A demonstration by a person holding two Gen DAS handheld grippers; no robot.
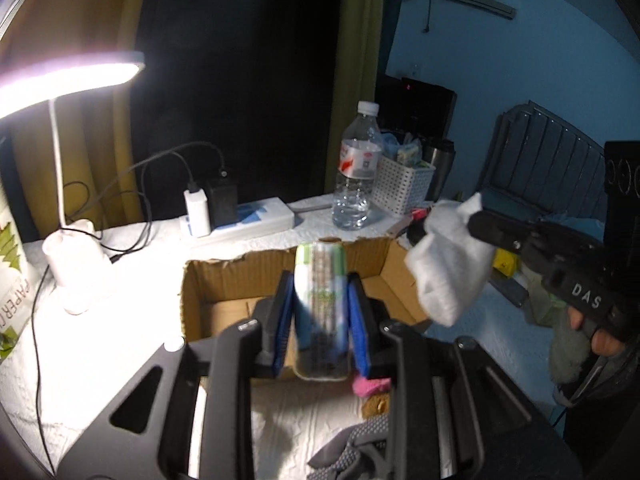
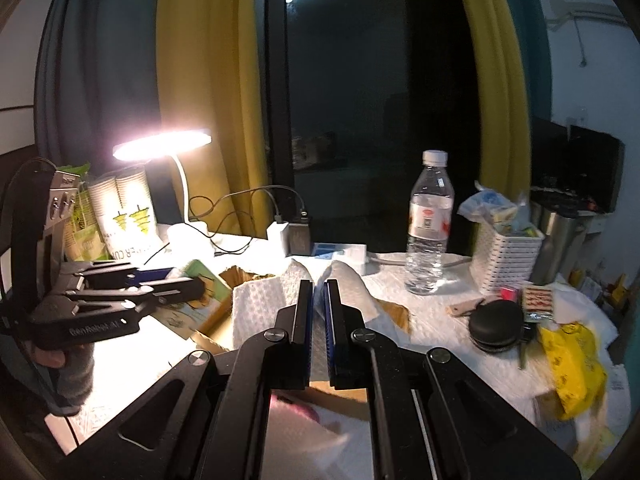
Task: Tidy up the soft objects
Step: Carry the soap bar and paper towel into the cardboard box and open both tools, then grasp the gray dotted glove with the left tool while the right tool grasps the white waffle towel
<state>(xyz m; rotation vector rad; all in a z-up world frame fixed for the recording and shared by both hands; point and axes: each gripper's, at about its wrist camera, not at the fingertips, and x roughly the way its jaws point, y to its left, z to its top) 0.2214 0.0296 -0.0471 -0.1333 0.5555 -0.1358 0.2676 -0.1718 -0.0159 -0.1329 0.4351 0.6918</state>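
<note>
My left gripper is shut on a soft green, white and blue tissue pack, its blue pads pressing both sides. The pack hangs upright over an open cardboard box. To the right, my right gripper is shut on a crumpled white cloth that droops beside the box's right wall. In the right wrist view, the right gripper pinches that white cloth over the cardboard box. At the left there, the left gripper carries the tissue pack.
A lit desk lamp, a power strip with chargers, a water bottle and a white basket stand behind the box. A pink item and a grey glove lie in front. A black round case and yellow bag lie right.
</note>
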